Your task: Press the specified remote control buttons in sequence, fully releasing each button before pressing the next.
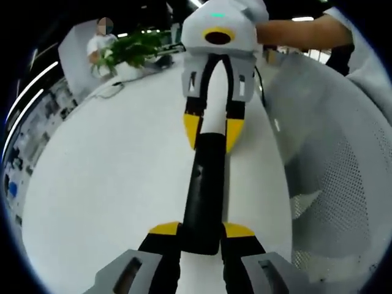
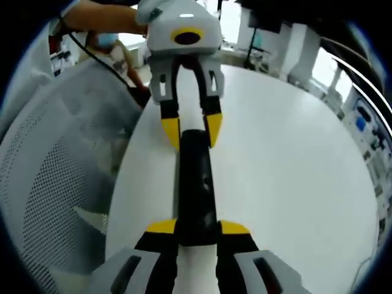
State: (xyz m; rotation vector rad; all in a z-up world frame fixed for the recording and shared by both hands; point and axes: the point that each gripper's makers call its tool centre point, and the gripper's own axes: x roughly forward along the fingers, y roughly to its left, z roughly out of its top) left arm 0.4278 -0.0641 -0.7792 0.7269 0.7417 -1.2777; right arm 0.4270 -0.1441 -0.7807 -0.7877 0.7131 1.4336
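White round table (image 1: 110, 184) carried a black remote control (image 1: 205, 190), pinched at one end by the left gripper (image 1: 202, 236) and at the other by the right gripper (image 2: 197, 231)

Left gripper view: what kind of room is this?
Probably an office or lab. A large round white table carries a green potted plant, a white mesh office chair stands beside it, and strip ceiling lights run overhead. Both tongs grip one long black remote control above the table.
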